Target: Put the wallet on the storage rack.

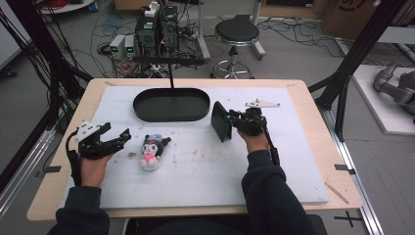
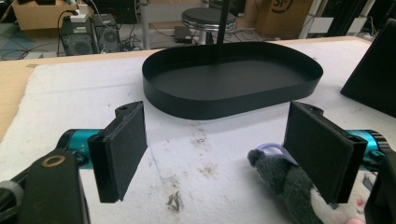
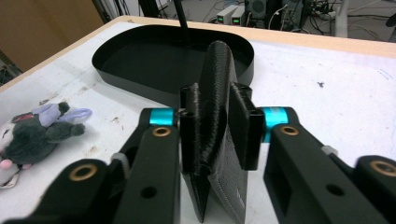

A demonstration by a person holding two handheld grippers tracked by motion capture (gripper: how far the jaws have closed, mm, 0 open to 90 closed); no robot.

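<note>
Black folded plate stands on edge on the white mat, just right of the oval black tray, whose floor holds nothing but a thin upright rod. Right gripper has the plate between its jaws. Left gripper gapes wide, unladen, beside a plush toy.
</note>
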